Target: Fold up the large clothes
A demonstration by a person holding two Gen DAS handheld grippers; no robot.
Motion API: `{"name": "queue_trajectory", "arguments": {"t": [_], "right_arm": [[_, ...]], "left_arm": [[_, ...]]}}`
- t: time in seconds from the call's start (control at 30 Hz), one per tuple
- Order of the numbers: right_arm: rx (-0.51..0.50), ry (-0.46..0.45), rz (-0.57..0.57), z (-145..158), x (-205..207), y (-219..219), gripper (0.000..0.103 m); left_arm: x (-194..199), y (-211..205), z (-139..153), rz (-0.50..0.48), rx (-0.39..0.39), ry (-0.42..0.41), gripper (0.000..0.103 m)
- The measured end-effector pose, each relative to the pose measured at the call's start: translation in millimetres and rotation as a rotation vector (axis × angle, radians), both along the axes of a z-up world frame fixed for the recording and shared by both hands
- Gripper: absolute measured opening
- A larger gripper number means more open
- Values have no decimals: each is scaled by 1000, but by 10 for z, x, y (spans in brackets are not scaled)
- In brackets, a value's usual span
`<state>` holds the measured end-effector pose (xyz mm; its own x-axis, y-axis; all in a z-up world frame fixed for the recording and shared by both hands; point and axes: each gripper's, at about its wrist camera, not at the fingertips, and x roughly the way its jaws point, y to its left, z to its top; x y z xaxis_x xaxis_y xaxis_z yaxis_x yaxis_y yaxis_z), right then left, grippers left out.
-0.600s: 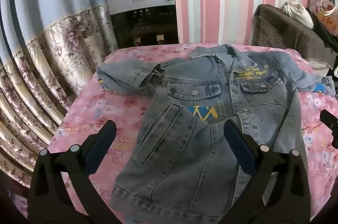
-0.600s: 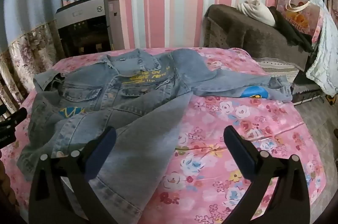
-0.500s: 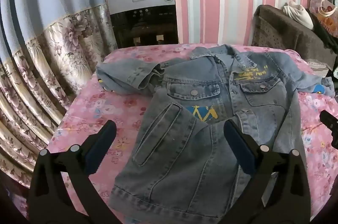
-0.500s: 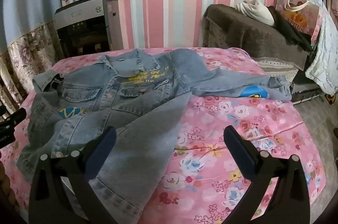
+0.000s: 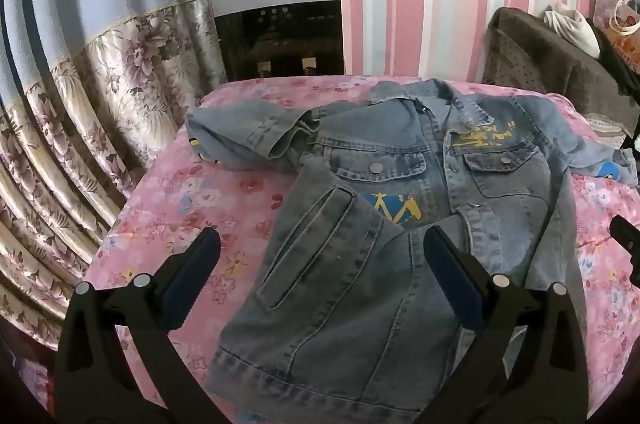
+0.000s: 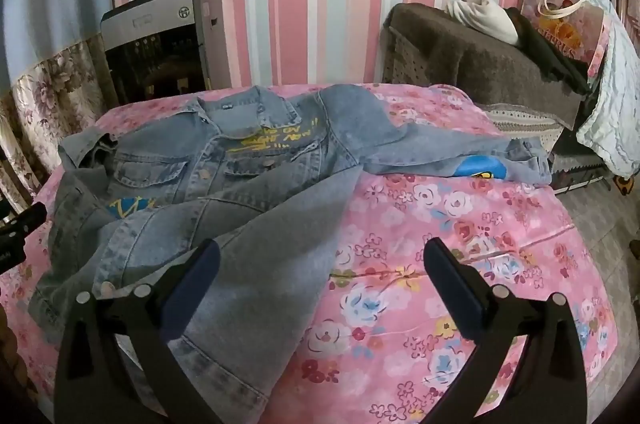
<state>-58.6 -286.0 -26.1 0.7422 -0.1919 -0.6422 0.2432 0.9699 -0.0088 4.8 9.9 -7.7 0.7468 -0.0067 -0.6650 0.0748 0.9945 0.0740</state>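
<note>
Denim jacket (image 5: 400,208) front-up on floral bedspread (image 5: 208,200), both tongs released and empty.

Left gripper (image 5: 320,272) spread above near hem; right gripper (image 6: 320,276) spread over hem edge and bare cover. Likely snags: grabbing only the top panel, dragging stiff denim askew, leaving bunched left sleeve (image 5: 248,140) trapped inside fold, long right sleeve (image 6: 460,156) trailing off the edge.

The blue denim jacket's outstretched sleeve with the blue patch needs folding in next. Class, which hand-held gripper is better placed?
Probably the right hand-held gripper: open, and the sleeve stretches across the pink floral cloth on its side. The left hand-held gripper hovers over the jacket's hem.
</note>
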Motion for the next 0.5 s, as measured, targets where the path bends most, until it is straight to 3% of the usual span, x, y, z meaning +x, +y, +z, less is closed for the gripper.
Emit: {"name": "queue_trajectory", "arguments": {"t": [0.3,0.5], "right_arm": [[-4,4,6,-16,17,14,102],[-42,6,-2,-18,74,56,102]], "left_arm": [[32,35,1,-3,-12,5,100],[5,29,45,-6,3,-41,100]]}}
